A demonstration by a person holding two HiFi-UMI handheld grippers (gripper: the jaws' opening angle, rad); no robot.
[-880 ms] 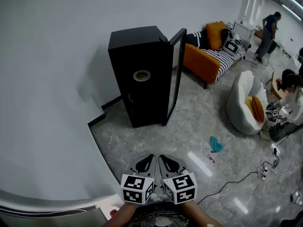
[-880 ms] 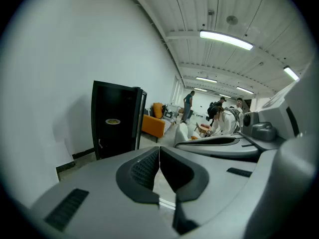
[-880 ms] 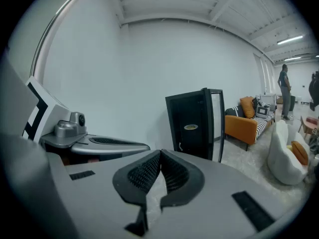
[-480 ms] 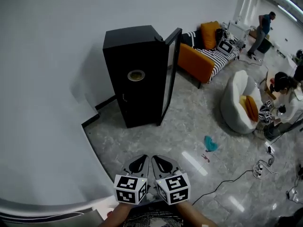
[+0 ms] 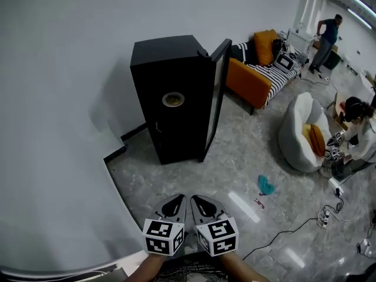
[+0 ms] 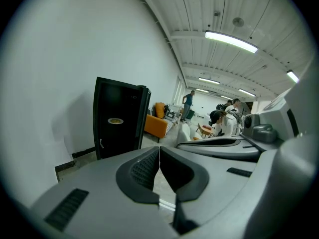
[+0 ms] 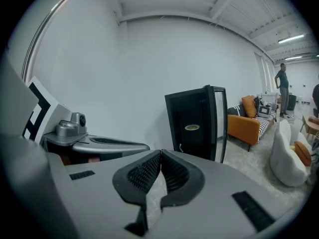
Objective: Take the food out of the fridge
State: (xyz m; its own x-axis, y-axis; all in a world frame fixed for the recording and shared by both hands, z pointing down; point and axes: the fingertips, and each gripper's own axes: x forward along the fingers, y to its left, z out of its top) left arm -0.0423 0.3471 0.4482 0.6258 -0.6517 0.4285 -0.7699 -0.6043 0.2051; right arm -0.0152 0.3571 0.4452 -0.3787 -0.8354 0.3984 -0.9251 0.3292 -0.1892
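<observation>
A tall black fridge (image 5: 176, 81) stands against the white wall, its glass door (image 5: 216, 93) swung open to the right. On its dark front shows a round yellowish thing (image 5: 173, 99), like a dish of food; I cannot tell more. My left gripper (image 5: 176, 200) and right gripper (image 5: 202, 200) are held side by side low in the head view, well short of the fridge. Both are shut with nothing between the jaws. The left gripper view shows the fridge (image 6: 119, 116) beyond the left gripper (image 6: 159, 151). In the right gripper view the fridge (image 7: 197, 126) lies past the right gripper (image 7: 161, 153).
An orange sofa (image 5: 252, 78) stands right of the fridge and a white beanbag (image 5: 302, 131) further right. A teal cloth (image 5: 266, 185) and cables (image 5: 329, 207) lie on the marble floor. One person (image 5: 358, 134) crouches at the right edge; another (image 5: 326, 37) stands far back.
The head view has shifted a little, so the fridge sits slightly differently in the frame. Both grippers stay shut and side by side. The far person has moved.
</observation>
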